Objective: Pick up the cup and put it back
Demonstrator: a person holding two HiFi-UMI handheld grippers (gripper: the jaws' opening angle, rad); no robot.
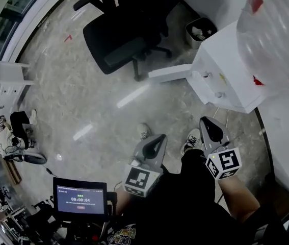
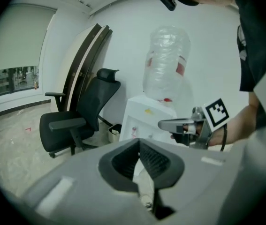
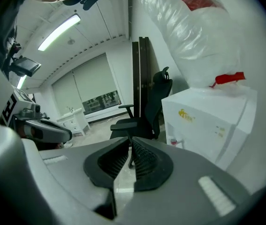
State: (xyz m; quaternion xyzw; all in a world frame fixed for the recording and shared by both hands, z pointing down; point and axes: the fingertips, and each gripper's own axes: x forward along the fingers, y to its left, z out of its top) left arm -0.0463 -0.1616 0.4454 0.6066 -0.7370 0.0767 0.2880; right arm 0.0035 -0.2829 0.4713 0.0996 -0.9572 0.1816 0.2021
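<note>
No cup shows in any view. A white water dispenser (image 1: 226, 70) with a clear upturned bottle (image 1: 277, 29) stands on the floor at the right, its taps facing the person. My left gripper (image 1: 157, 139) is held low in front of the person's legs, pointing out over the floor. Its jaws are shut with nothing between them (image 2: 139, 140). My right gripper (image 1: 209, 122) is closer to the dispenser, just short of its front. Its jaws (image 3: 130, 138) stand tip to tip and hold nothing. The dispenser (image 3: 208, 116) fills the right of the right gripper view.
A black office chair (image 1: 119, 34) stands on the marbled floor ahead, with a small waste bin (image 1: 200, 29) beside the dispenser. A screen (image 1: 80, 198) sits low at the left. White cabinets (image 1: 4, 86) line the left wall. The person's shoes (image 1: 144, 131) are on the floor.
</note>
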